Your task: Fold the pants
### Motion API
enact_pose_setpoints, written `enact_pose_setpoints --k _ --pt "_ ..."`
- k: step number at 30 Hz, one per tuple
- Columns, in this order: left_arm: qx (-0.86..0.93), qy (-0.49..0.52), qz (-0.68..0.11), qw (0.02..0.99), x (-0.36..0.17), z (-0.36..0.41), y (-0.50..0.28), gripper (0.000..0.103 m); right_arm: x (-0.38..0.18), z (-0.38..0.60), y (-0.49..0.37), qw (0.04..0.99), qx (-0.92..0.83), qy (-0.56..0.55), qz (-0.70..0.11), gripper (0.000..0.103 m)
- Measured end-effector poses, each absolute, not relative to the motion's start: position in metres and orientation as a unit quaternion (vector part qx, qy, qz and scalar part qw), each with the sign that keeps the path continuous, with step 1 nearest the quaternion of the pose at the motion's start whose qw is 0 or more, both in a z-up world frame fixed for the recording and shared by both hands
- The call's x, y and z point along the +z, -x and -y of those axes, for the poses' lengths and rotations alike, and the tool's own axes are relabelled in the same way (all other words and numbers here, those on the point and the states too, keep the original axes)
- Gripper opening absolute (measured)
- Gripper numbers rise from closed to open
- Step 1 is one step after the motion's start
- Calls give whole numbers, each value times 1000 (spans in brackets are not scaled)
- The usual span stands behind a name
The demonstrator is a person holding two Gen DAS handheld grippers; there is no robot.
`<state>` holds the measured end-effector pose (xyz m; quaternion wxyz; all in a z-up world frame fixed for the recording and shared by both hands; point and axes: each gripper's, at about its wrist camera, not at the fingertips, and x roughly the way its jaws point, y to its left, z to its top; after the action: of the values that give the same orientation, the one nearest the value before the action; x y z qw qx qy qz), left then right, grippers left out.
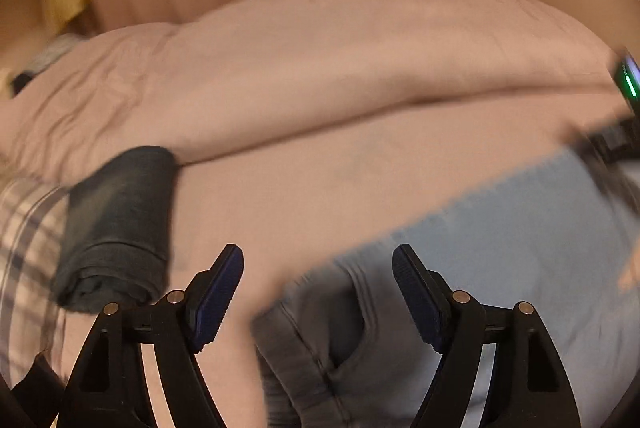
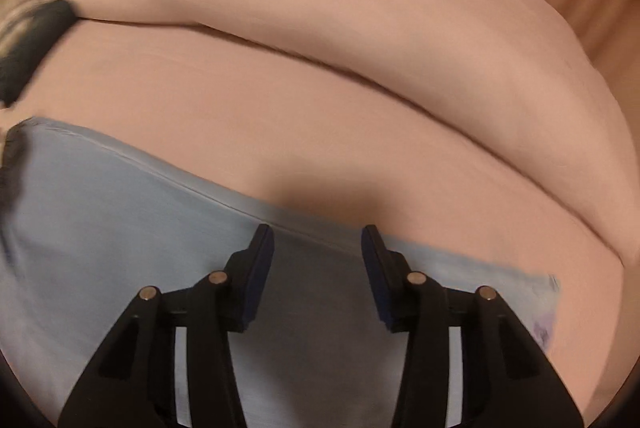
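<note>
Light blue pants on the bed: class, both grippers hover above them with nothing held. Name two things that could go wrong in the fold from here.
1. The light blue pants lie on a soft pinkish bedsheet; the open right gripper might pinch sheet along with fabric.
2. The waistband and pocket area looks bunched under the open left gripper, so a fold could trap creases.

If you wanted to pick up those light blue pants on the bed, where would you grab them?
My guess: the waistband end of the light blue pants, by the grey pocket area, just below the open left gripper. That edge looks thick and bunched, so coming down from above should pinch it easily. The rest lies flat on the pink bedding.
</note>
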<state>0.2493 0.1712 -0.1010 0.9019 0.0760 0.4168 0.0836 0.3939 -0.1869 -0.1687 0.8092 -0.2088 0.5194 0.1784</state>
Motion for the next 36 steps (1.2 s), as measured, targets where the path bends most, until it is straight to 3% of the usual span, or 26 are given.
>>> enact_pose_setpoints --k 2,7,11,12,17,20,21,22,23,27,31,36 --pt "57 -64 -421 903 -101 -167 -258 78 -185 206 -400 804 153 193 -541 46" --pt "-101 -45 -484 868 -137 -103 -285 78 -200 232 -414 829 137 133 -525 67" --pt "-169 -55 -536 825 -174 -42 -298 78 -202 239 -421 841 117 104 -518 66" --pt "-181 -68 -538 821 -180 -28 -297 78 -201 232 -419 843 116 103 -515 60" --pt "-174 -108 -509 836 -200 9 -284 81 -181 239 -395 848 120 112 -504 59" --pt "-168 -80 -515 836 -204 11 -290 82 -214 253 -395 825 79 148 -540 62" --pt "-169 -76 -521 833 -203 13 -293 83 -210 262 -393 837 83 132 -525 71" --pt "-173 -77 -527 828 -201 11 -295 83 -206 271 -392 844 81 125 -515 82" --pt "-181 -75 -535 822 -197 8 -296 83 -204 276 -394 844 72 115 -519 84" --pt "-176 -60 -496 848 -160 -42 -302 83 -182 277 -398 834 61 103 -539 73" --pt "-122 -66 -502 854 -151 -112 -327 83 -153 210 -377 820 248 144 -495 77" --pt "-92 -65 -557 823 -169 -199 -354 83 -168 138 -369 767 362 191 -495 79"
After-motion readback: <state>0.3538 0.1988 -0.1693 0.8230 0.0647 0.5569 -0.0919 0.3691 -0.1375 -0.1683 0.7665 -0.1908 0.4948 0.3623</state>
